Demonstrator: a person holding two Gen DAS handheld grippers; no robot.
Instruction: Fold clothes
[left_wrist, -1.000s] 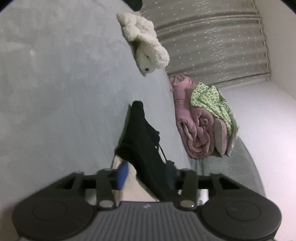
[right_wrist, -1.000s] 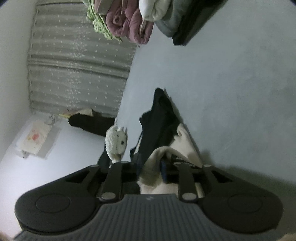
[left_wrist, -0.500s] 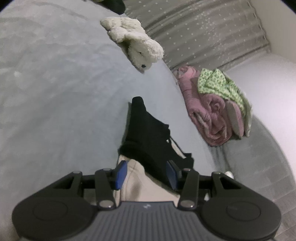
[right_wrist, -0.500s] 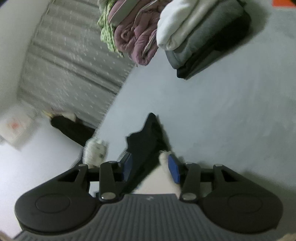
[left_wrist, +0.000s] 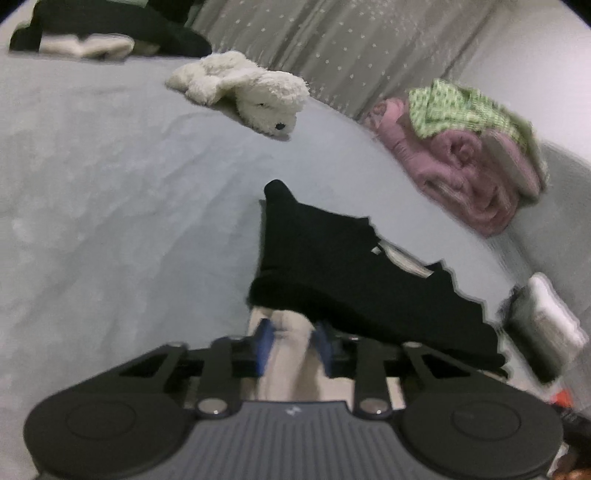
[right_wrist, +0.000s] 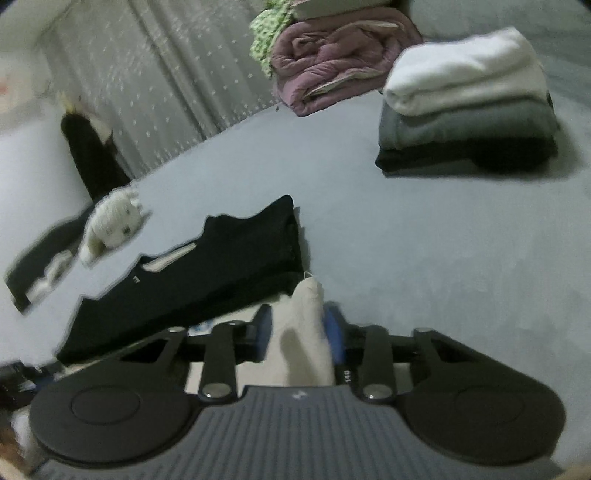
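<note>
- The left gripper (left_wrist: 291, 341), with blue pads on black fingers, is pinched narrow on a fold of cream fabric that belongs to the black-and-cream soft garment (left_wrist: 354, 280) lying on the pale grey bed surface (left_wrist: 110, 206).
- The right gripper (right_wrist: 299, 332) is likewise closed narrow on a cream corner of that same garment (right_wrist: 207, 273), the cream peak standing up between its pads.
- The garment lies just ahead of both grippers: its black part runs forward and to the right of the left gripper, forward and to the left of the right one. By that reading its long axis spans the gap between the two hands, and each hand holds one end of the near cream edge.
- Neither hand is clearly nearer; both are at the cloth. Any carrying of the held edge over the black part would go forward, away from the person. Whether this fold is being opened or closed cannot be told from one moment.
- Counts: two grippers, one garment in hand.
- One stack of three folded pieces (right_wrist: 469, 107), white over grey over black, sits well apart on the right.
- One rolled pink quilt (right_wrist: 340, 62) lies beyond, with a green patterned cloth (left_wrist: 461, 107) on it.
- One white plush toy (left_wrist: 251, 92) lies on the bed, and one loose dark-and-white garment (left_wrist: 92, 33) at the far edge.
</note>
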